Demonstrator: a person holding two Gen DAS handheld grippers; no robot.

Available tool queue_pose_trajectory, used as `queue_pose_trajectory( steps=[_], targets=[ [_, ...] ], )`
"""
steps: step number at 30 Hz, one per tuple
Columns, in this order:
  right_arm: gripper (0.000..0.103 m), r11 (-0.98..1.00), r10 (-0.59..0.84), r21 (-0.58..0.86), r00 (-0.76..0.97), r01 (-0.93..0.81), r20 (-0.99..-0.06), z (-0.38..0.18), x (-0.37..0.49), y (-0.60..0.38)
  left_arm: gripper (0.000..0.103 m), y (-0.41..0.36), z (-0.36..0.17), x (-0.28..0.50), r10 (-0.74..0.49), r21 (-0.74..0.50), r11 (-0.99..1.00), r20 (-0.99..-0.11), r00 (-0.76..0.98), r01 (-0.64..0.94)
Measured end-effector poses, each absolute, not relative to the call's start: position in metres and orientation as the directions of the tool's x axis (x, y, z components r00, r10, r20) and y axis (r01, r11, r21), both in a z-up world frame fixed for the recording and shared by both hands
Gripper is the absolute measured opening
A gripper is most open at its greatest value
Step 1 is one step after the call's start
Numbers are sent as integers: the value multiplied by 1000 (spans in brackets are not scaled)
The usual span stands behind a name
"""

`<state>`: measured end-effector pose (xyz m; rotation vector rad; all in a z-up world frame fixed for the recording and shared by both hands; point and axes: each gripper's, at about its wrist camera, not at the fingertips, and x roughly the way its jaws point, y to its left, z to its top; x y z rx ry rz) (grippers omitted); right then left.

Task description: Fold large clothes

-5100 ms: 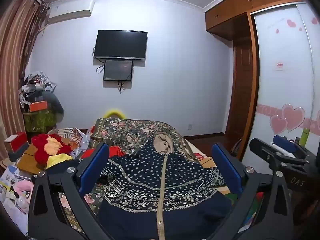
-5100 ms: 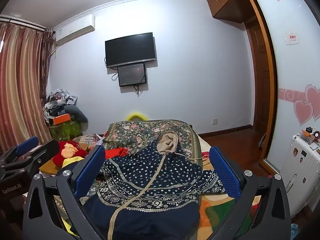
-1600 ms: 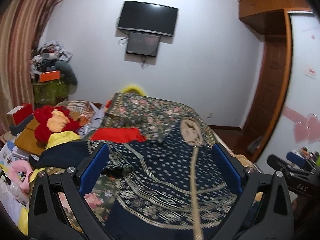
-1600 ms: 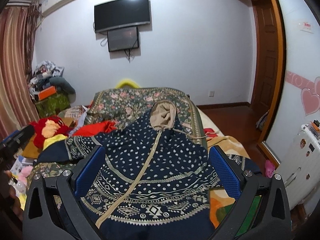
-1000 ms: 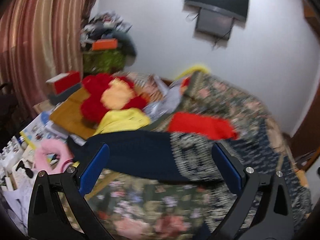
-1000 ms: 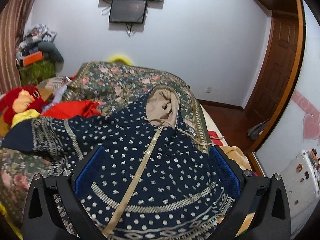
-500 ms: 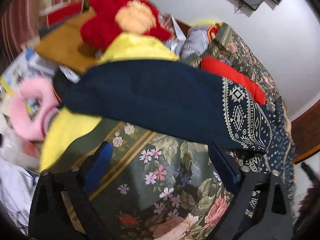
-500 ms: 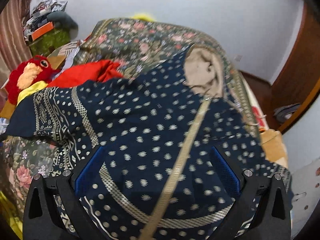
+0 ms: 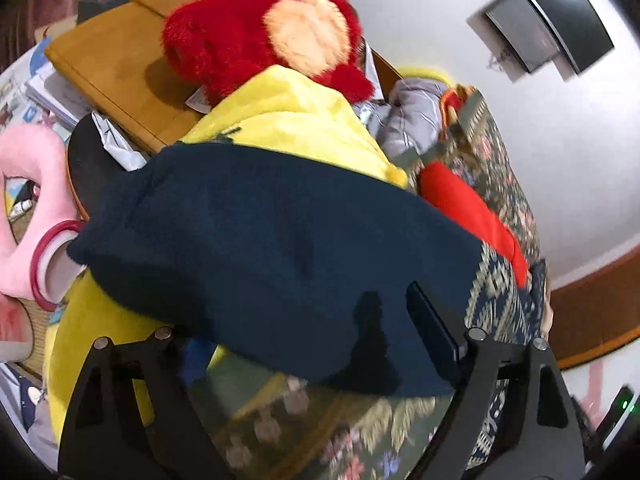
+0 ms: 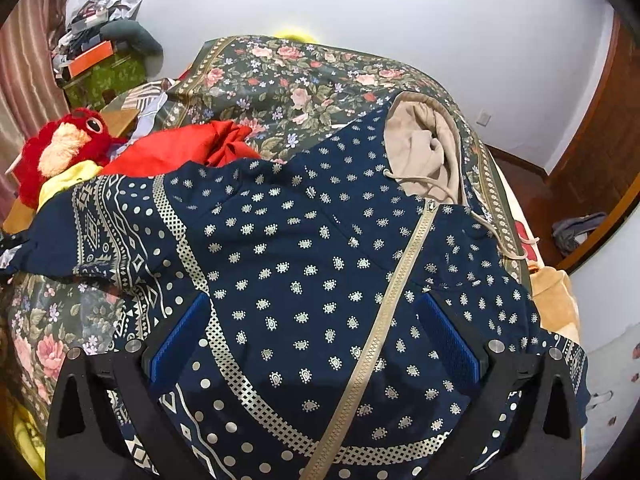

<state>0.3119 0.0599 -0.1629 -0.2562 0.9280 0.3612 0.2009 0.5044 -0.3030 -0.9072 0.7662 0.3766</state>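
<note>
Left gripper [image 9: 316, 344]: black angular frame, triangular cut-outs in each arm, round silver screw heads at the finger roots, dark blue pads [image 9: 434, 330]; left pad mostly hidden, colour probably the same. Right gripper [image 10: 314, 346]: same black frame with cut-outs, silver screws in pairs, bright blue ribbed pads [image 10: 448, 340]. No markings or cables legible.

Both views are brightly and evenly lit from overhead. A ceiling light glares off the television [image 9: 568, 4] in the left view, where the bedspread [image 9: 304, 420] is smeared by blur. Fisheye bending curves the walls, and the corners go black.
</note>
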Motion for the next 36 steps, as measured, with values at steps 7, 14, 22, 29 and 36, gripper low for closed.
queue_pose_trajectory(
  steps=[7, 14, 22, 29, 36],
  targets=[
    [103, 913, 210, -49, 570, -405, -795, -147, 305, 56, 28, 517, -299, 213, 81, -454, 577, -796, 600, -679],
    [103, 916, 220, -59, 618, -398, -755, -124, 296, 41, 7, 496, -252, 222, 176, -356, 664, -780, 601, -657],
    [103, 929, 254, 5, 627, -370, -737, -109, 294, 14, 6, 410, -136, 250, 147, -336, 839, -615, 774, -427],
    [103, 938, 268, 42, 640, -345, -720, -102, 298, -17, 5, 318, -66, 294, -2, -377, 903, -489, 872, -209],
    [103, 943, 282, 74, 659, -326, -698, -98, 307, -53, 5, 214, -39, 344, -136, -352, 935, -452, 882, -36]
  ],
)
